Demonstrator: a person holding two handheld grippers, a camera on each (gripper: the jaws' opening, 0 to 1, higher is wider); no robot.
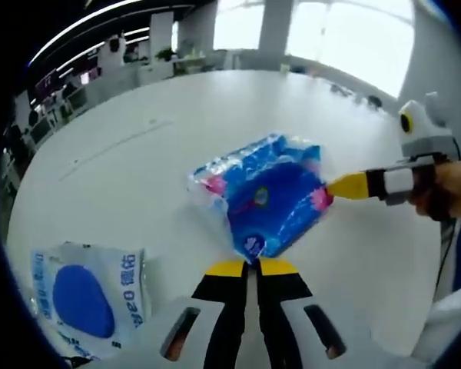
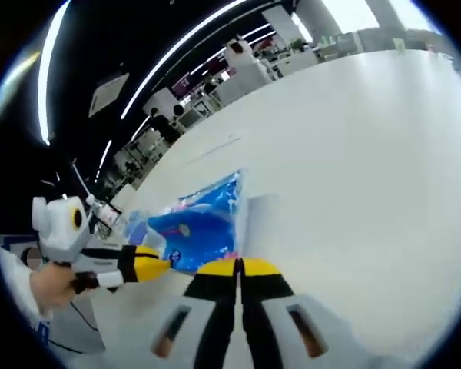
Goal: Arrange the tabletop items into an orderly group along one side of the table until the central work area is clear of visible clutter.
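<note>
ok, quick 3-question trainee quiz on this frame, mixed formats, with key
1. True or false: both hand-held grippers are shut on the blue tissue pack.
2. Multiple choice: in the left gripper view, the second pack, white with a blue oval, lies
A. on top of the blue pack
B. apart from it on the white table
C. held by a gripper
3. Fill in: in the left gripper view, the right hand-held gripper enters from the ____ side.

Key: 1 true: the left hand-held gripper pinches one corner, the right another. 2 B. 3 right.
</note>
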